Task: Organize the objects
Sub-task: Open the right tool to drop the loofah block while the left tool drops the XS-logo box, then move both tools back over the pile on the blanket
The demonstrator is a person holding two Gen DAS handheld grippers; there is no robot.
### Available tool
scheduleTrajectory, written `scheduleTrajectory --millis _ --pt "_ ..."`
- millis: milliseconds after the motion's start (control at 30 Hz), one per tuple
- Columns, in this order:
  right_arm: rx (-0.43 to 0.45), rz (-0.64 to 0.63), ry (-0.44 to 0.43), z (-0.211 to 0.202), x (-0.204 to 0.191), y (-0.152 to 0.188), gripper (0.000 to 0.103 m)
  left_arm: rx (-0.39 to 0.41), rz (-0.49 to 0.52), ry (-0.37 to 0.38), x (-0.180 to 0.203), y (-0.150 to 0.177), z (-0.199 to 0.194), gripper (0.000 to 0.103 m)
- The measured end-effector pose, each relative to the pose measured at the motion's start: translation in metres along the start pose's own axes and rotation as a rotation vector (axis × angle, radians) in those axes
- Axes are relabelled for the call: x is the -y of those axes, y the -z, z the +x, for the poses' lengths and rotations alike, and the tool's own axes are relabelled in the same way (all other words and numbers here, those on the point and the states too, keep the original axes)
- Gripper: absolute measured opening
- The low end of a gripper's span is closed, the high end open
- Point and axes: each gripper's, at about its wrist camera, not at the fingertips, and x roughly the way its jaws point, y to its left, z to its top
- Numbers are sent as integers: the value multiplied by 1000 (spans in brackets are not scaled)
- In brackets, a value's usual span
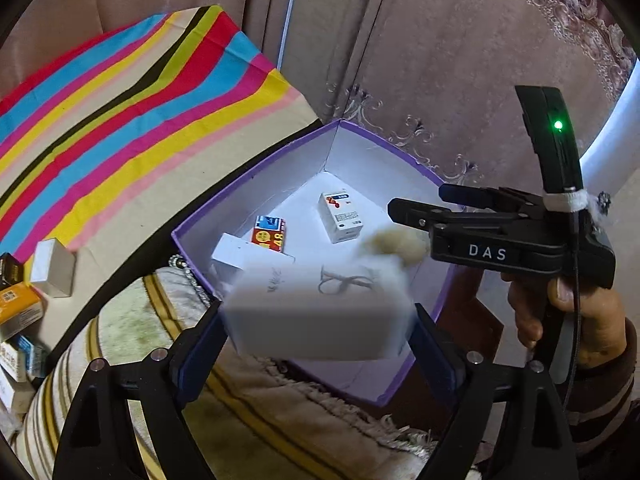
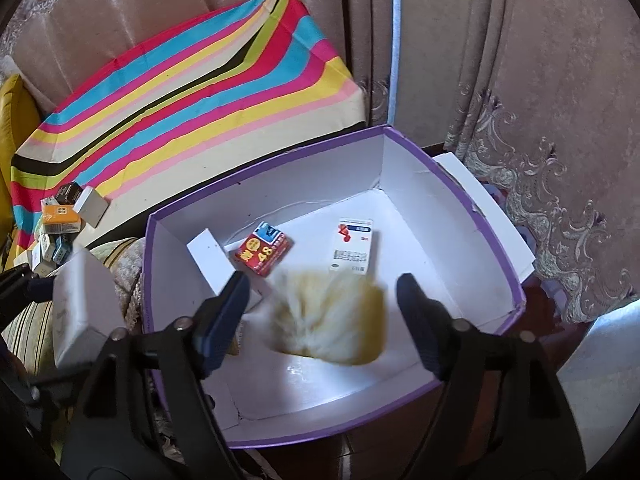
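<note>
My left gripper (image 1: 316,320) is shut on a white box (image 1: 320,312) and holds it over the near edge of the purple-rimmed box (image 1: 256,176); the held box also shows in the right wrist view (image 2: 80,304). My right gripper (image 2: 320,308) is open above the purple-rimmed box (image 2: 496,216). A blurred yellow fluffy object (image 2: 332,320) is in mid-air between and below its fingers, apart from them; it also shows in the left wrist view (image 1: 394,242). Inside lie a red carton (image 2: 264,252), a white medicine carton (image 2: 352,248) and a plain white carton (image 2: 210,260).
A striped cloth (image 2: 180,92) covers the surface behind the box. Several small cartons (image 2: 64,216) are piled at its left edge, also in the left wrist view (image 1: 24,300). Pink curtains (image 2: 520,80) hang behind. A striped fringed cushion (image 1: 260,408) lies below the left gripper.
</note>
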Motion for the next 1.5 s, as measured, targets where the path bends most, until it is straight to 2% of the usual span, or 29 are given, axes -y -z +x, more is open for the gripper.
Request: scheduleTrajectory --millis 167,400,600,733,867,1067,1500 --pt "8 -7 9 -3 0 -2 86 18 -29 -8 -7 2 -6 91" --pt "7 -21 12 -2 -7 -4 87 109 -71 -45 -27 7 -28 91" --pt "39 -44 65 -7 -18 -7 93 155 -106 -75 -44 15 -46 91" --pt "75 -57 104 -14 -28 -10 96 150 -173 -98 -65 28 -55 91" --pt "107 -75 108 -18 -40 -12 98 152 -248 -110 -87 45 -64 91" --pt "100 -171 110 -14 -71 -11 98 188 -323 -182 -115 72 -91 91" --pt "67 -321 -48 -9 -150 -9 98 258 -586 -310 -193 145 -151 91"
